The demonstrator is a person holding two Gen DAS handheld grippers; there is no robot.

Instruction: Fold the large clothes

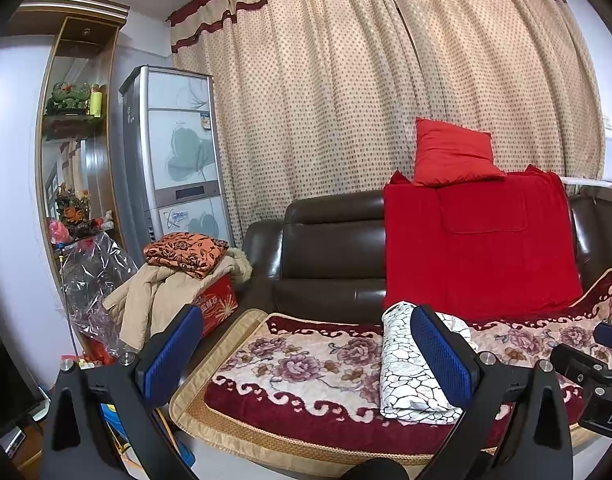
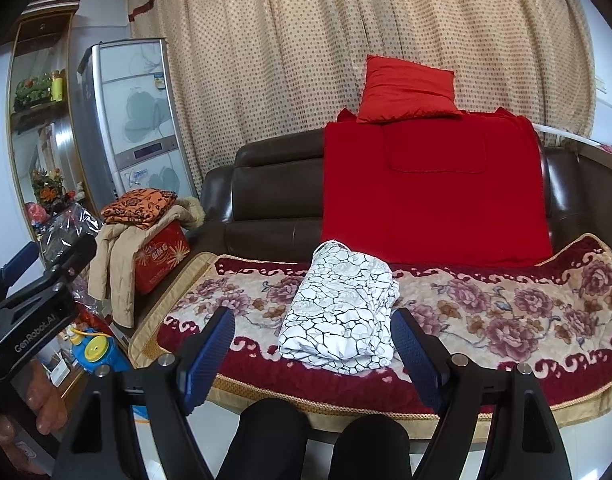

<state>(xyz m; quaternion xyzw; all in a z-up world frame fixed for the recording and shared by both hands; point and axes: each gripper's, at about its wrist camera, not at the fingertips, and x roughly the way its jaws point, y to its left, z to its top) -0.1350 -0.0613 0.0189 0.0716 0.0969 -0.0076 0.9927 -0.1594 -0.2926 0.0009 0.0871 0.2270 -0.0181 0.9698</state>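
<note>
A white garment with a black crackle print [image 2: 340, 312] lies folded into a compact bundle on the floral sofa cover [image 2: 506, 312]; it also shows in the left wrist view [image 1: 410, 364]. My right gripper [image 2: 312, 344] is open and empty, held off the front edge of the seat, with the bundle seen between its blue pads [image 2: 209, 348]. My left gripper [image 1: 306, 352] is open and empty, to the left of the bundle; its right pad [image 1: 442, 348] overlaps the bundle in view. The left gripper body shows at the left of the right wrist view [image 2: 33, 304].
A brown leather sofa [image 2: 273, 200] carries a red blanket [image 2: 434, 196] and a red cushion [image 2: 406, 90]. Left of it stand a red box [image 2: 161, 260] under a beige coat and folded orange cloth [image 2: 139, 206], a floor air conditioner [image 2: 133, 120] and a shelf. My knees [image 2: 318, 440] are below.
</note>
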